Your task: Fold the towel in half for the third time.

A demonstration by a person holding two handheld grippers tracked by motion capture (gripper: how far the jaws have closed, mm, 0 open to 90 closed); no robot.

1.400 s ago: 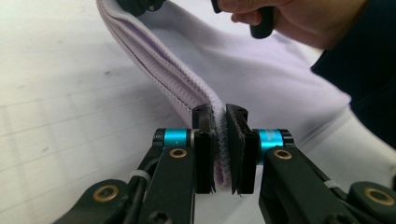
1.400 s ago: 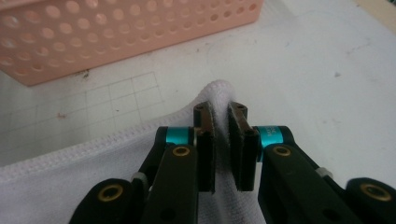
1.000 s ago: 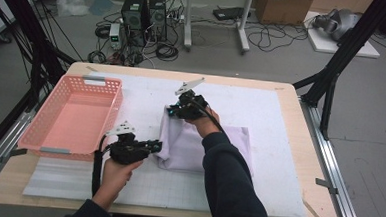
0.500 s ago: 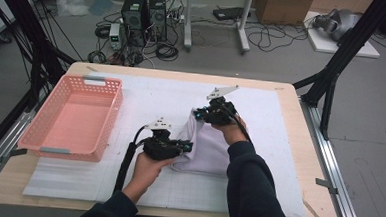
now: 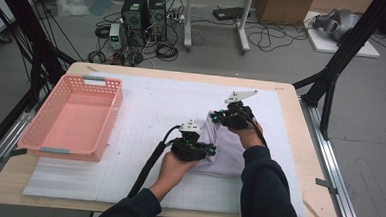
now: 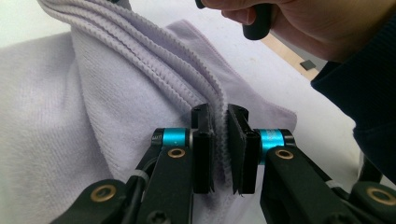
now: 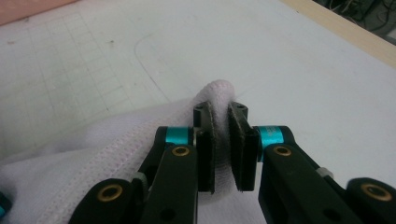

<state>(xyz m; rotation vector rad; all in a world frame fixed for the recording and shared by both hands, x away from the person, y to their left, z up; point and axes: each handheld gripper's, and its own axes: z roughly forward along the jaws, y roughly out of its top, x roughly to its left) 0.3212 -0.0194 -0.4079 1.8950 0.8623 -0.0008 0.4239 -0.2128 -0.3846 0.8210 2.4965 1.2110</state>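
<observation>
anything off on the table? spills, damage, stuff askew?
Nothing stands out. The lilac towel is bunched mid-fold, each tool, left and right, shut on an edge. The pink basket sits square on the mat, undamaged.

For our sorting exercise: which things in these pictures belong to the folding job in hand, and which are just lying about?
Part of the job:
- towel, pinched at its edge
- left gripper, jaws shut on the towel
- right gripper, jaws shut on the towel
- mat under the towel

Lying about:
- pink basket, on the table's left
- computers and cables on the floor
</observation>
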